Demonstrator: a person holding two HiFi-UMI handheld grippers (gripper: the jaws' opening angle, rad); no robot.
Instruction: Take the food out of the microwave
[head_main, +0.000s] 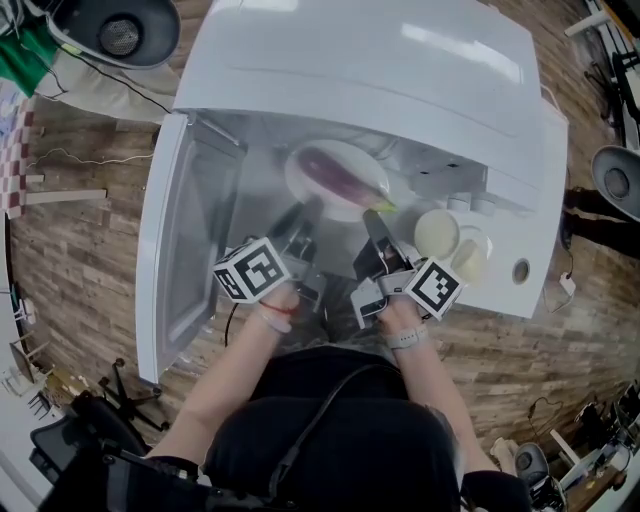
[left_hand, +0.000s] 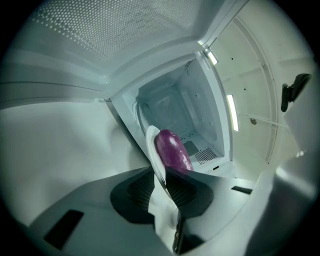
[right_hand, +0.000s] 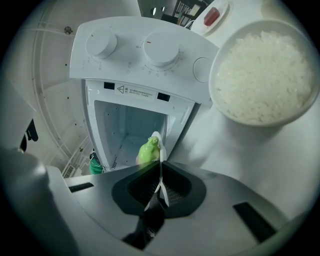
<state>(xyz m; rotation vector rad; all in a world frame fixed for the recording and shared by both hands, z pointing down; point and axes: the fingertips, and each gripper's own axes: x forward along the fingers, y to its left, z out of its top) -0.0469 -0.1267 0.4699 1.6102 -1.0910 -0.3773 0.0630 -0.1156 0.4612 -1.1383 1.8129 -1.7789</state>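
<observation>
Pinching the plate (head_main: 352, 152), both jaws closed.

Both forearms reach forward side by side, wrists straight. The left gripper (head_main: 302, 214) and the right gripper (head_main: 372, 216), just to its right, point ahead and slightly down. Each has its jaws clamped on the plate (head_main: 318, 198) rim.

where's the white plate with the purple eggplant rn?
Head view centre: plate at white microwave's open mouth, rim clamped by left tool and right tool; rice bowl to its right.
</observation>
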